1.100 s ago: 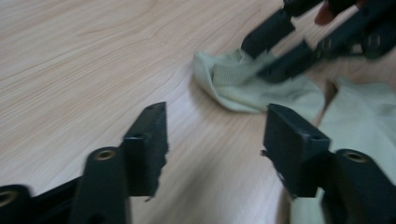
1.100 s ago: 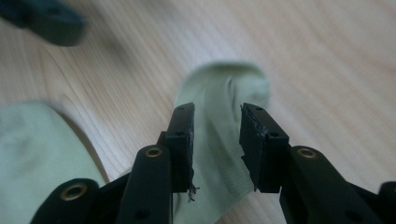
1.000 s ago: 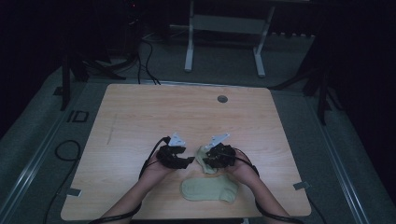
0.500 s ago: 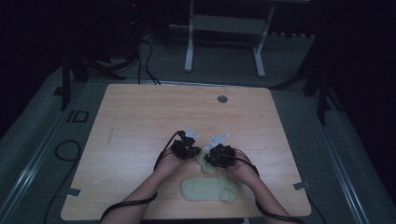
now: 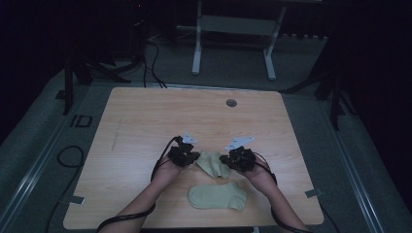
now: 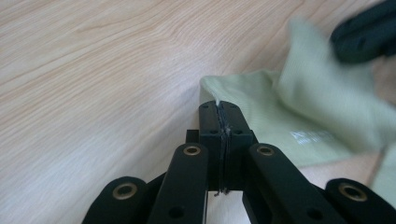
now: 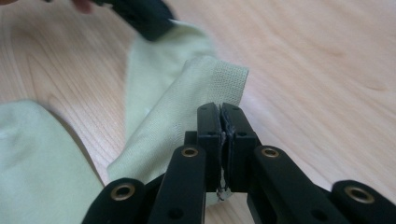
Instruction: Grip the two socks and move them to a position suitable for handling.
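Note:
Two pale green socks are on the wooden table (image 5: 145, 121). One sock (image 5: 217, 196) lies flat near the front edge, also seen as the flat sock (image 7: 37, 158). The other sock (image 5: 214, 164) is held between both grippers. My left gripper (image 5: 193, 158) is shut on its left edge; in the left gripper view the shut gripper (image 6: 218, 106) pinches a corner of the sock (image 6: 280, 121). My right gripper (image 5: 227, 160) is shut on its right end; in the right gripper view the gripper (image 7: 219, 111) bites the folded, ribbed cuff of the sock (image 7: 187, 88).
A small round grommet (image 5: 231, 103) sits near the table's far edge. Cables trail from both grippers over the front edge. Bare wood lies to the left, right and far side of the grippers. A metal stand (image 5: 233, 43) is on the floor beyond the table.
My left gripper moved right to the sock, shut on its edge, then drew back left a little. The right gripper shifted slightly right, so the sock now spans between them.

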Available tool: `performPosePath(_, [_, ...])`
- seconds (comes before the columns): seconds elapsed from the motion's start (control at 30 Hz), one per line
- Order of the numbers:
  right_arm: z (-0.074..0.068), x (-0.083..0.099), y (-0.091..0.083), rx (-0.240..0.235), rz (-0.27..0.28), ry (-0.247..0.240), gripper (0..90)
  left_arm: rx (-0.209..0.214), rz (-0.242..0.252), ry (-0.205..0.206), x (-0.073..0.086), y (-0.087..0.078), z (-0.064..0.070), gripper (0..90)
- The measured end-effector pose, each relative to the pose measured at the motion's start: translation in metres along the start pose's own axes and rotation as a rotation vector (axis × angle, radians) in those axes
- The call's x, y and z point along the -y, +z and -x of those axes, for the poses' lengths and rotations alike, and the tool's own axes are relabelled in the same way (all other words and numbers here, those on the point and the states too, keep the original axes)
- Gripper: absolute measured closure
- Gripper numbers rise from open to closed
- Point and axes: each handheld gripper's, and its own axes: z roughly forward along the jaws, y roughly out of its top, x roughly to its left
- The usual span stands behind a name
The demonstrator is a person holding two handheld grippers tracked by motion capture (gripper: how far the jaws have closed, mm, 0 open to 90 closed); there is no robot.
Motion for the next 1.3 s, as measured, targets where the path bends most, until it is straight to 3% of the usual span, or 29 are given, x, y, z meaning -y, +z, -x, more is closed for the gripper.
performPosePath(0.2, [0.015,0.011,-0.025,0.054,0.042,0.083,86.8,-0.027,0.021,-0.013,0.008,-0.025,0.000,88.8])
performPosePath(0.3, [0.020,0.019,-0.029,0.051,0.062,0.127,86.7,-0.022,0.046,-0.033,0.014,-0.031,0.003,88.8])
performPosePath(0.43, [0.020,0.029,-0.024,0.044,0.048,0.160,86.7,-0.017,0.033,-0.023,0.024,-0.024,0.011,88.6])
performPosePath(0.7, [0.025,0.040,-0.003,0.052,-0.001,0.200,86.4,-0.008,0.019,-0.056,0.039,-0.004,0.013,87.7])
performPosePath(0.77, [0.027,0.041,-0.001,0.051,-0.007,0.212,83.5,-0.013,0.017,-0.034,0.040,-0.003,0.014,79.9])
performPosePath(0.83, [0.028,0.041,0.000,0.036,-0.013,0.221,67.1,-0.025,0.025,-0.019,0.039,-0.005,0.015,62.6])
performPosePath(0.87, [0.029,0.041,-0.001,0.037,-0.003,0.224,65.5,-0.031,0.041,-0.015,0.039,-0.007,0.016,56.6])
performPosePath(0.93, [0.030,0.039,-0.007,0.056,0.016,0.234,63.2,-0.057,0.077,-0.010,0.036,-0.014,0.015,54.2])
performPosePath(1.0, [0.030,0.036,-0.013,0.064,0.038,0.231,64.3,-0.061,0.103,-0.018,0.032,-0.021,0.013,54.7])
performPosePath(1.07, [0.026,0.033,-0.018,0.067,0.052,0.220,72.6,-0.053,0.116,-0.003,0.028,-0.024,0.015,64.4])
performPosePath(1.13, [0.022,0.032,-0.019,0.058,0.052,0.208,77.0,-0.046,0.110,0.010,0.027,-0.025,0.016,74.1])
performPosePath(1.17, [0.017,0.032,-0.018,0.050,0.049,0.194,80.4,-0.026,0.094,0.026,0.024,-0.022,0.020,74.1])
performPosePath(1.2, [0.009,0.032,-0.015,0.041,0.032,0.170,85.5,-0.019,0.081,0.034,0.024,-0.020,0.021,79.6])
performPosePath(1.3, [0.002,0.034,-0.006,0.030,0.008,0.150,85.6,-0.008,0.046,0.046,0.025,-0.009,0.025,83.0])
